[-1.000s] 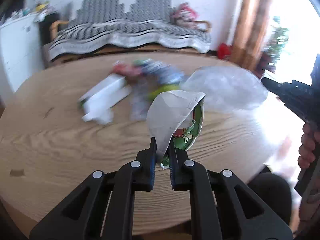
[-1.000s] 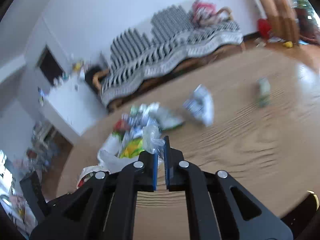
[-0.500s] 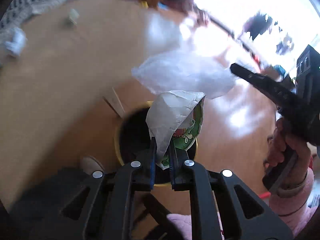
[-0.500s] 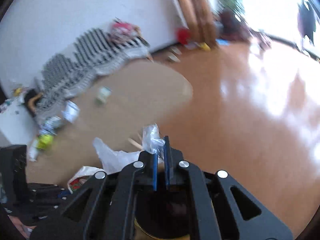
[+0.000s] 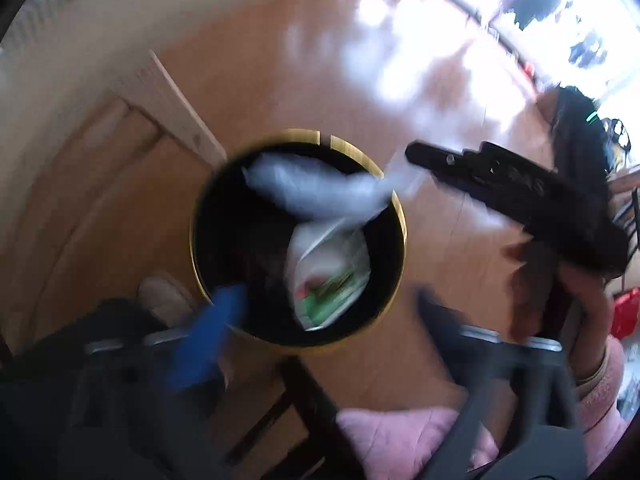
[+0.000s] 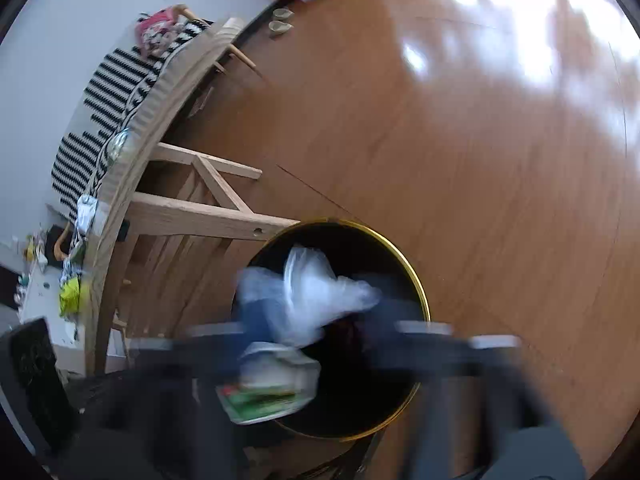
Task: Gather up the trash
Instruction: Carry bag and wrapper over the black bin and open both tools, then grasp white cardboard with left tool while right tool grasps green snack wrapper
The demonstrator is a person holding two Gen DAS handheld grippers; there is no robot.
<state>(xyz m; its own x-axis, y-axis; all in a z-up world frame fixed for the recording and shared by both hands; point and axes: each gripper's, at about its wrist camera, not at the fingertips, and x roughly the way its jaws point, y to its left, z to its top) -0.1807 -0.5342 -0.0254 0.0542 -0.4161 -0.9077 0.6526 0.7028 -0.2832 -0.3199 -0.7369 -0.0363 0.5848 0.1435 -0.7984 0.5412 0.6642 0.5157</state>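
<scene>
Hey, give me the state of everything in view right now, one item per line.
Bin: upright on the floor, open-topped, holding trash.
Clear bag: at the bin's mouth, one end over the rim.
Snack wrapper: loose inside the bin's mouth.
Left gripper: fingers spread, blurred.
Right gripper: fingers spread, blurred.

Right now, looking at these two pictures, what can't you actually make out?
- Left gripper, left wrist view: fingers smeared by motion blur.
- Right gripper, right wrist view: equally blurred.
- Snack wrapper: print unreadable.
- Clear plastic bag: outline smeared.
- Bin: bottom dark, covered by trash.
</scene>
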